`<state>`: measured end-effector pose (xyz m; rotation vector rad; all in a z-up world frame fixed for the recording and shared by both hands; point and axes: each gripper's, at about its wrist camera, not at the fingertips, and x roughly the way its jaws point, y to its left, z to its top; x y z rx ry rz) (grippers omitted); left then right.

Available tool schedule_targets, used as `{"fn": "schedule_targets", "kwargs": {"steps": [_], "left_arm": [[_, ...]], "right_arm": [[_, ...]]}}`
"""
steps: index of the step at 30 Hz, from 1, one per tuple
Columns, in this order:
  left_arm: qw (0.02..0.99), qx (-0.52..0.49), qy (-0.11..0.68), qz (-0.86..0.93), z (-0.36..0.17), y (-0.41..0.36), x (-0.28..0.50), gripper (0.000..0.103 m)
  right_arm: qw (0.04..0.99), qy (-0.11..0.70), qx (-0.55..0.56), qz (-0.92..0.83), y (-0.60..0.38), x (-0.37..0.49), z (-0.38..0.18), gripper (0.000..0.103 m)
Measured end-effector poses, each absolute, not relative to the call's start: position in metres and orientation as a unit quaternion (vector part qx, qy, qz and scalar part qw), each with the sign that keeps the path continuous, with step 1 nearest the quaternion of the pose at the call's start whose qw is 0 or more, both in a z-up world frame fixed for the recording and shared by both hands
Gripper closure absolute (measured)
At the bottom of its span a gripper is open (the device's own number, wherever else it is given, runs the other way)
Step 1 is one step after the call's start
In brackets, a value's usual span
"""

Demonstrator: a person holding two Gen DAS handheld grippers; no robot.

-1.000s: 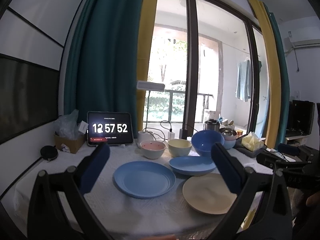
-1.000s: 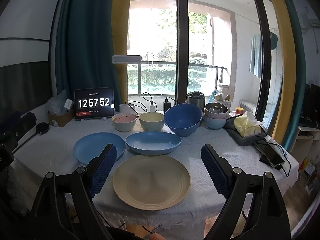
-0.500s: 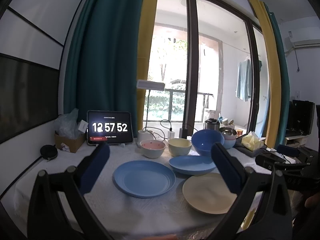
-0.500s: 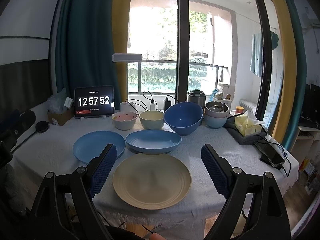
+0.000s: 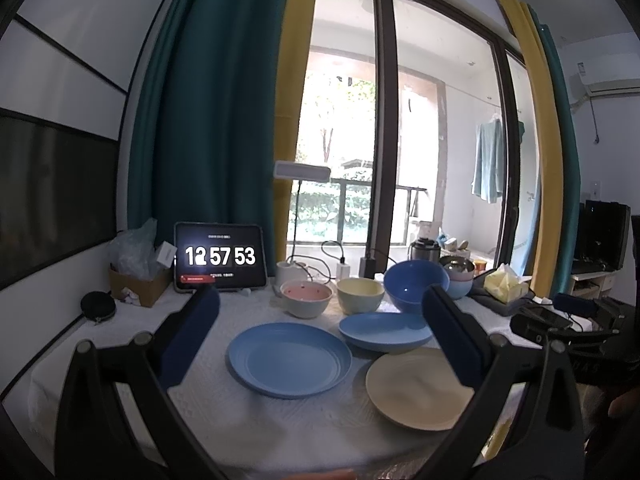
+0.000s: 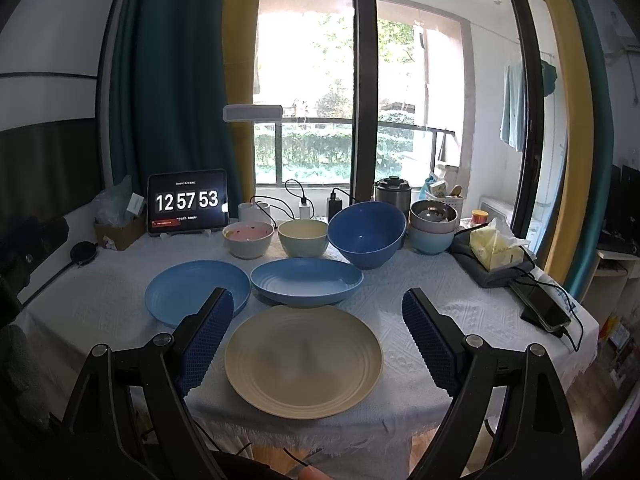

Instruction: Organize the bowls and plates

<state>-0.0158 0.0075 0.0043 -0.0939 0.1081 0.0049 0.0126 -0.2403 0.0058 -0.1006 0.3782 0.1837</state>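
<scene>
1. We hold both tools back from the table [image 6: 420,280], fingers spread wide and gripping nothing: the left gripper [image 5: 320,328] frames the round blue plate [image 5: 289,358], the right gripper [image 6: 318,330] frames the cream plate [image 6: 303,360]
2. The plates lie flat on the cloth, so a finger sliding under a rim could snag the weave and drag everything
3. The oval blue dish [image 6: 306,280] sits just beside both plates; a careless lift may knock it
4. The big blue bowl [image 6: 367,232] leans tilted, so a bump could roll it into the yellow bowl [image 6: 303,237] or pink bowl [image 6: 248,238]
5. The cream plate lies near the table's front edge and may slip off
</scene>
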Motion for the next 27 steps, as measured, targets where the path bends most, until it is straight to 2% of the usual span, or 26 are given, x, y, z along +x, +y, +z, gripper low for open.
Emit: {"fn": "schedule_targets", "kwargs": {"steps": [15, 27], "left_arm": [[0.997, -0.048, 0.057, -0.001, 0.002, 0.007, -0.010, 0.001], [0.995, -0.036, 0.098, -0.004, -0.011, -0.006, 0.037, 0.001]], "right_arm": [[0.976, 0.194, -0.055, 0.087, -0.240, 0.019, 0.004, 0.013], [0.970, 0.224, -0.056, 0.079, -0.244, 0.055, -0.012, 0.013]]}}
